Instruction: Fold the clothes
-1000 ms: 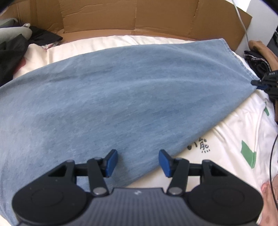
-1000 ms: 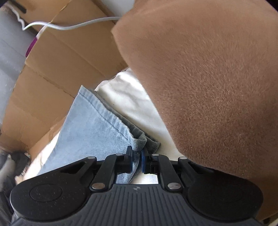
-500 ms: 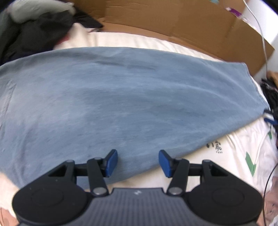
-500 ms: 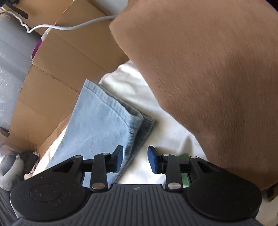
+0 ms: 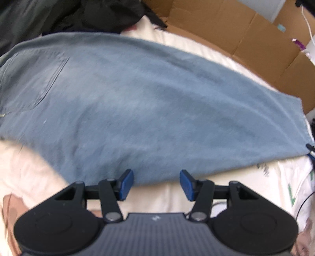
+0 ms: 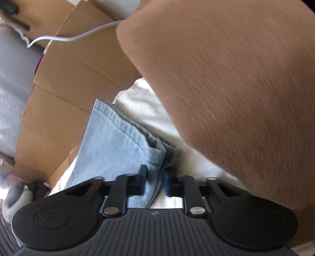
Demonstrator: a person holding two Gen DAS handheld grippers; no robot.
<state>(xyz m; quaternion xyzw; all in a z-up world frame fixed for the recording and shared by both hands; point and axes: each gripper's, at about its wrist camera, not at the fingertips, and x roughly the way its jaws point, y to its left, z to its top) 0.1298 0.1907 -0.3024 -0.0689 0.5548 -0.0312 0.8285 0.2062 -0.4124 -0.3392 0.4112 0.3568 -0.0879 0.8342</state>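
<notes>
Blue denim jeans: folded lengthwise, spread flat across the cream bedsheet, waist and back pocket toward the sheet's left end, leg hems at its right end. Left gripper: blue-padded fingers spread wide, holding nothing, poised over the near long edge of the jeans about midway along. Right gripper: fingers drawn close with the stacked hem corner of the jeans between them; motion blur prevents telling whether the pads actually pinch the cloth. White printed garment: green marks and dark characters, lying on the sheet by the near right corner. Dark clothing pile: at the far left corner. Cardboard panels: upright along the far edge. Brown plush fabric: fills the right side of the right wrist view, above the hems. White cable: runs across the cardboard.
</notes>
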